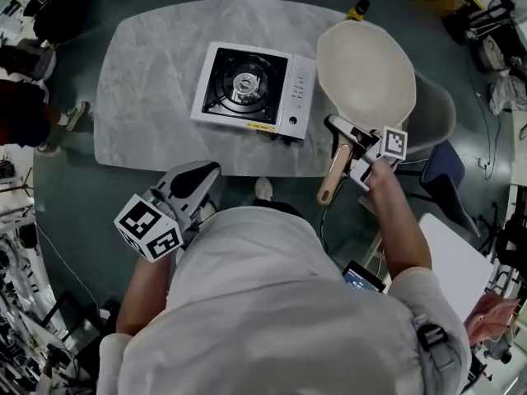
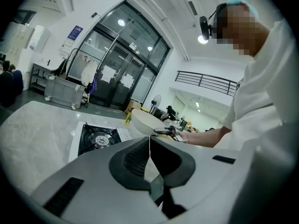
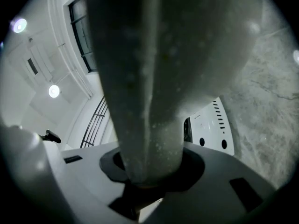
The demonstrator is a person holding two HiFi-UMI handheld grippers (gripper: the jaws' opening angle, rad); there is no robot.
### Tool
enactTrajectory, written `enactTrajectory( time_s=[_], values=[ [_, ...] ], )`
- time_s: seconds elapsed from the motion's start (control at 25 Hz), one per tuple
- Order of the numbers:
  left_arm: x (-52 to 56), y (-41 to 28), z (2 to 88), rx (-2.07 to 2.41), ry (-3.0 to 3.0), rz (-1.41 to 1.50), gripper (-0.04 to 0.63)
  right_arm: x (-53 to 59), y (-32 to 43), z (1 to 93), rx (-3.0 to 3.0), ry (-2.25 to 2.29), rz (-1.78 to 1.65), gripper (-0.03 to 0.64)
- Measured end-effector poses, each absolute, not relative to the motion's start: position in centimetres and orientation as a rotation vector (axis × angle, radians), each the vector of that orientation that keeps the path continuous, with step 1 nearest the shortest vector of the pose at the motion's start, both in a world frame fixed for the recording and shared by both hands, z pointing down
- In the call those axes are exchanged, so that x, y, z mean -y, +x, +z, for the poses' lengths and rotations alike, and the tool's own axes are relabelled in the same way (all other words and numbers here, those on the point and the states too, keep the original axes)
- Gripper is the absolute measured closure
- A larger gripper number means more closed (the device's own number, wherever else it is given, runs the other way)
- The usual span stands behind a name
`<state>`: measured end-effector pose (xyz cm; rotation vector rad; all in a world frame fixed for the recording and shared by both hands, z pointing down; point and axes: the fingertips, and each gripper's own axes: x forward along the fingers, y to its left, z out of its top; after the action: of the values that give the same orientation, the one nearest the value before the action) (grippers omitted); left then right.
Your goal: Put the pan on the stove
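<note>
Right gripper (image 1: pixel 354 145) clamped on the handle (image 1: pixel 333 175), we hold the pan (image 1: pixel 366 76) aloft just right of the stove (image 1: pixel 295 97); left gripper (image 1: pixel 204 174) hangs closed and empty. Our judgement: carry it left, level, centre over the burner (image 1: pixel 244 83), lower gently.

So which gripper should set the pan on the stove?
Right gripper: it clamps the pan by its handle, just beside the stove. The left gripper is shut, empty and back near the person's body.
</note>
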<state>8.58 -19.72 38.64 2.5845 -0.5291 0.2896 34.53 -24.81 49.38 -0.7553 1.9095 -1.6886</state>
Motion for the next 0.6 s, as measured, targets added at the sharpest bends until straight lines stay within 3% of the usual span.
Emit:
enactTrajectory(
  time_s=[0.6],
  values=[
    [18.7, -1.3, 39.7, 0.724, 2.52, 0.211, 0.575, 27.3, 20.4, 48.5, -2.116, -0.505, -1.848, 0.483]
  ],
)
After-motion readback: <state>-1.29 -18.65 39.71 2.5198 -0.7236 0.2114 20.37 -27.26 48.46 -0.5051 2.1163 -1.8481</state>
